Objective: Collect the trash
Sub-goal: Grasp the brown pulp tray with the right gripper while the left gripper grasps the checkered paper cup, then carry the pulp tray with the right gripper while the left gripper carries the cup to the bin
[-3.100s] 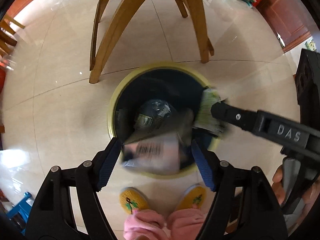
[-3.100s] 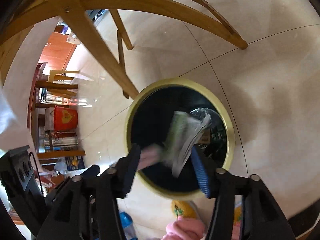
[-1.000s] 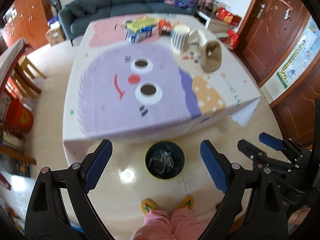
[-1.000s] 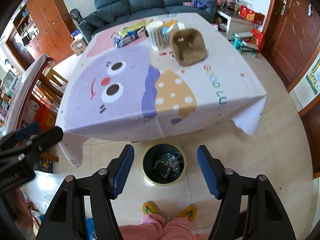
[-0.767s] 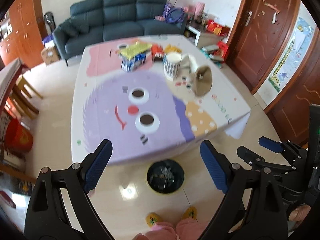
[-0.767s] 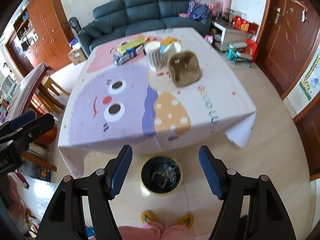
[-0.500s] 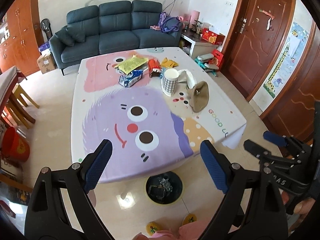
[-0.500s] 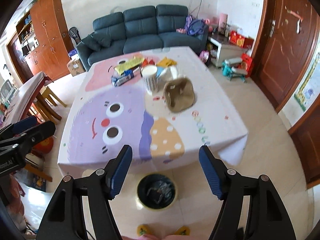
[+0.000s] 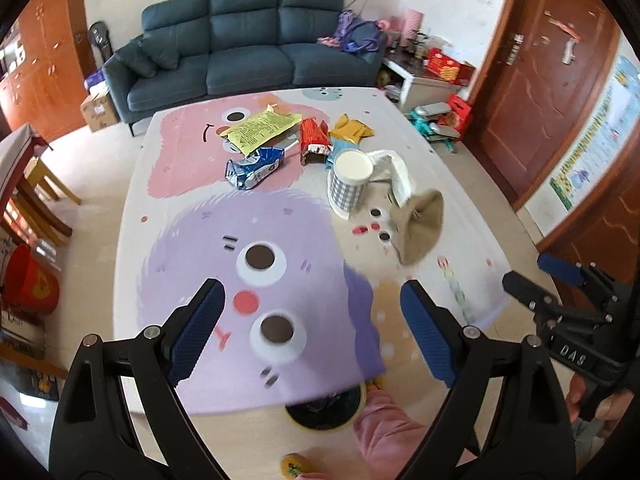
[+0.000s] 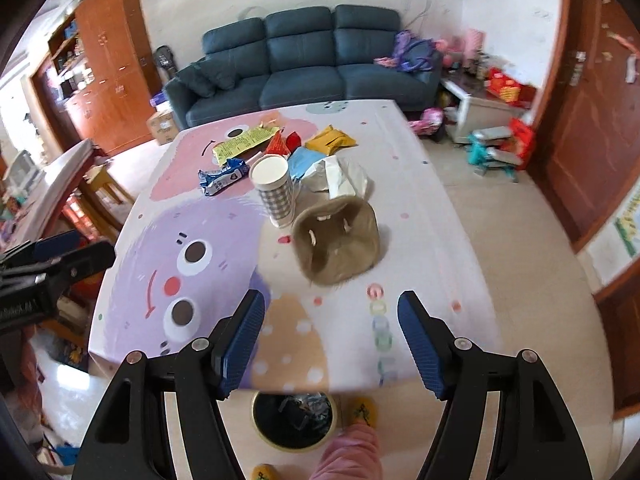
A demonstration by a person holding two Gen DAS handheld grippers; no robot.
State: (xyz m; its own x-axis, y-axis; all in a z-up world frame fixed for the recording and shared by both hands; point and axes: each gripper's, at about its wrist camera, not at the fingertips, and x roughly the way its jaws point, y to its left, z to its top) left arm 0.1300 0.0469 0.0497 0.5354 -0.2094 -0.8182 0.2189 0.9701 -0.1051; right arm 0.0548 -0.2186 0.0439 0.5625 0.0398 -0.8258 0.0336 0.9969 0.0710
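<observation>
A large table covered by a pastel cartoon-face tablecloth [image 9: 304, 216] fills both views, with a dark blue three-seat sofa [image 10: 304, 60] behind it. Below the table's near edge stands a round yellow-rimmed trash bin with a black liner [image 10: 294, 420], already holding crumpled waste, next to the person's pink trouser leg [image 10: 352, 456] and yellow slippers. On the cloth, a tan paper bag lying on its side [image 10: 338, 240] gapes toward the right camera, just beside an upright grey-checked paper cup [image 10: 276, 190]. Behind the cup lie a crumpled white wrapper [image 9: 394, 168], a flat yellow printed packet [image 9: 260, 128], a blue-and-white snack bag [image 9: 254, 168], a red wrapper [image 9: 314, 142] and an orange-yellow packet [image 9: 352, 130]; their print is too small to read. The left gripper [image 9: 312, 332] hangs over the near cloth, blue pads wide apart and empty. The right gripper [image 10: 332, 340] is likewise spread, holding nothing; its body in the left view reads "DAS".
</observation>
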